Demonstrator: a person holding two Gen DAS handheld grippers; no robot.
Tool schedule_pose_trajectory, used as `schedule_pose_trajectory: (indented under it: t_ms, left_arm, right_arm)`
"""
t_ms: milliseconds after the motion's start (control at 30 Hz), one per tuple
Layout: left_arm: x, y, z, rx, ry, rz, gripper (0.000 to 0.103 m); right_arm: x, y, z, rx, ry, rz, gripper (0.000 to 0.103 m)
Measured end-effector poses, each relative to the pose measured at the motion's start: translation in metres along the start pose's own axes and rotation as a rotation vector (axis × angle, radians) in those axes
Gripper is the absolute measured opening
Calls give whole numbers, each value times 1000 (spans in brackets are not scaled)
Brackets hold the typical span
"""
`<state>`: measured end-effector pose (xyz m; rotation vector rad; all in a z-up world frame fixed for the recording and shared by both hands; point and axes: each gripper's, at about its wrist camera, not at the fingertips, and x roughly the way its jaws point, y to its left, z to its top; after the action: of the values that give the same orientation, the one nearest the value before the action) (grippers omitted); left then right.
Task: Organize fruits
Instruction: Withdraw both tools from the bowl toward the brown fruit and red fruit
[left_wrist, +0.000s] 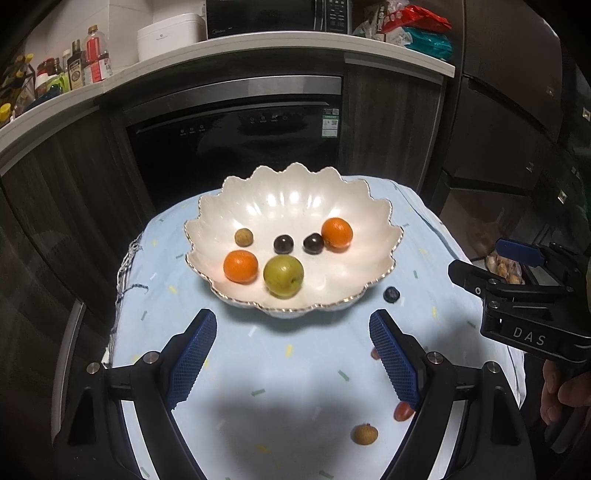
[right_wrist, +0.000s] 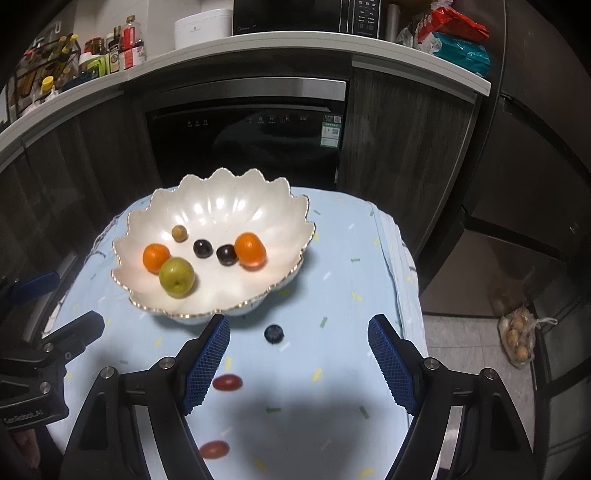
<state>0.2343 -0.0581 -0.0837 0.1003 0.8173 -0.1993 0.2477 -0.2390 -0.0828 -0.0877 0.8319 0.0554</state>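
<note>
Both the left hand-held gripper (left_wrist: 291, 350) and the right hand-held gripper (right_wrist: 297, 356) hover wide open and empty over the desk (left_wrist: 258, 369), with a blueberry (right_wrist: 274, 333) just beyond the right one, near the scalloped bowl (right_wrist: 162, 299) of fruit farther left.

A bowl (right_wrist: 207, 206) sits mid-frame on the table (right_wrist: 332, 266), holding six fruits (right_wrist: 176, 277). A blueberry (right_wrist: 273, 333) lies on the table just below the bowl's lower right rim. Two tomatoes (right_wrist: 226, 382) lie lower still, left of centre.
</note>
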Motion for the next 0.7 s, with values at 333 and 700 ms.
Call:
schedule_pose_trajectory:
  t_ms: [333,700]
  left_arm:
    - [-2,-6,-19,9,-2,-5,85]
    - [-6,-16,-50,35,17,-29,85]
  right_arm:
    - [-3,0,-21,-12,11,4,78]
    - [-4,8,-46,-52,29,21,78]
